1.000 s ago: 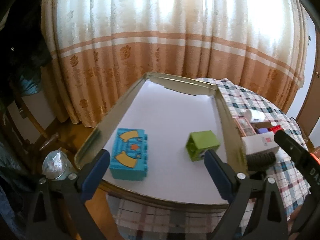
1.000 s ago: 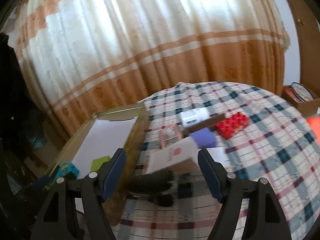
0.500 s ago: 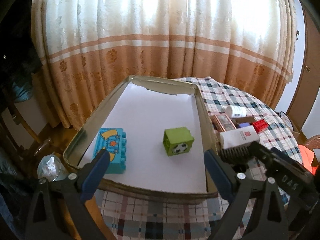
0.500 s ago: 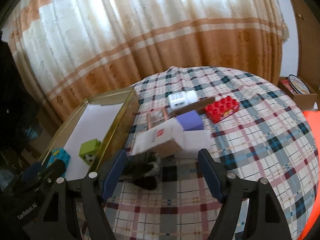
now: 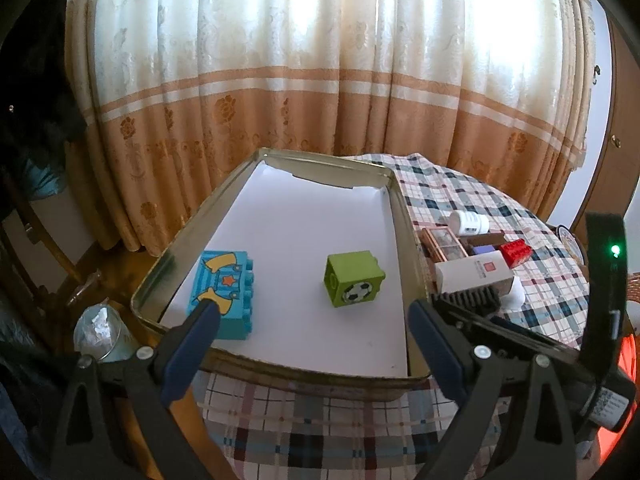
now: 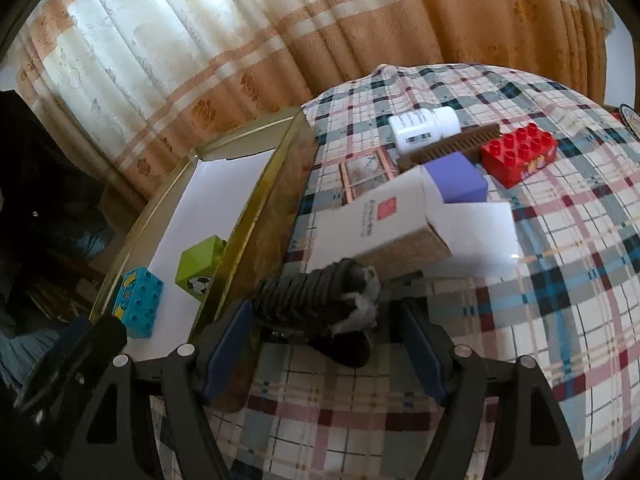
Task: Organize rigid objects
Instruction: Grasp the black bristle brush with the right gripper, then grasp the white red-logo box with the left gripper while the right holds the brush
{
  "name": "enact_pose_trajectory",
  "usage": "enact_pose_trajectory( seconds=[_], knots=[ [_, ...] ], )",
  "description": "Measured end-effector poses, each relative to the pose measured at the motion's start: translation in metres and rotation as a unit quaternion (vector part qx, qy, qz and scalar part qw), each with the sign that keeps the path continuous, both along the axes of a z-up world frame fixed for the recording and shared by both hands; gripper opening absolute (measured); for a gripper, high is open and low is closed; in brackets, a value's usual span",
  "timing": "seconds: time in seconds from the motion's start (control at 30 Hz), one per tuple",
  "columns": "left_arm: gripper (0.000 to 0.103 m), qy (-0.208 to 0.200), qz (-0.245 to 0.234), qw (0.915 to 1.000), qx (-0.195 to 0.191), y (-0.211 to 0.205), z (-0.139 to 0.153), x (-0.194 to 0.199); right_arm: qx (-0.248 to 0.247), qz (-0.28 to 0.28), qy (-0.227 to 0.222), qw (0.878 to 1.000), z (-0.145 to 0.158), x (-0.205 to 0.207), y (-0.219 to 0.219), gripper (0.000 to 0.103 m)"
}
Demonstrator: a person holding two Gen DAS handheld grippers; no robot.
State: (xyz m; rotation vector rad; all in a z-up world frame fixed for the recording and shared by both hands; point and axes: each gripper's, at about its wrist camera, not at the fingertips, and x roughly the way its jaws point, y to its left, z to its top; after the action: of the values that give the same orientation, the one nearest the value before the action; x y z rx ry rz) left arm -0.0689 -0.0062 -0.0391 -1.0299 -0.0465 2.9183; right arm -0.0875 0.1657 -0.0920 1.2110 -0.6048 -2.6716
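Curtains back a plaid tabletop [image 5: 460,196] in the left wrist view, where a tray [image 5: 404,220] holds just two pieces: a blue brick [image 5: 224,284] at 8 o'clock and a green cube [image 5: 354,278] near centre; the left claw [image 5: 314,340] hangs apart and empty. Right wrist view: the right claw [image 6: 326,346], apart, frames a dark brush [image 6: 316,298]; box [image 6: 380,220], bottle [image 6: 424,126], comb [image 6: 452,146] and red brick [image 6: 518,154] at 1 o'clock lie outside the tray, so I judge most sorting remains.

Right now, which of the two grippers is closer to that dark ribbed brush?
The right gripper. Its open fingers sit either side of the brush, just short of it. The left gripper hangs open over the tray's near edge, with the brush off to its right.
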Motion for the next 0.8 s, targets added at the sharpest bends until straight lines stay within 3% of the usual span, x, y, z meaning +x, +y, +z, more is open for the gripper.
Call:
enact_pose_trajectory(
  seconds=[0.17,0.27,0.8],
  knots=[
    [0.096,0.000,-0.001,1.0000,-0.003,0.002,0.000,0.000,0.002,0.007,0.002,1.000,0.000,-0.001,-0.003,0.075],
    [0.096,-0.002,-0.003,1.0000,-0.004,0.003,0.000,0.001,-0.014,0.003,0.000,1.000,-0.001,-0.001,0.004,0.060],
    [0.096,0.001,-0.035,0.9994,-0.009,0.032,0.001,-0.002,-0.029,-0.031,0.015,0.999,0.007,0.030,0.045,0.058]
  ],
)
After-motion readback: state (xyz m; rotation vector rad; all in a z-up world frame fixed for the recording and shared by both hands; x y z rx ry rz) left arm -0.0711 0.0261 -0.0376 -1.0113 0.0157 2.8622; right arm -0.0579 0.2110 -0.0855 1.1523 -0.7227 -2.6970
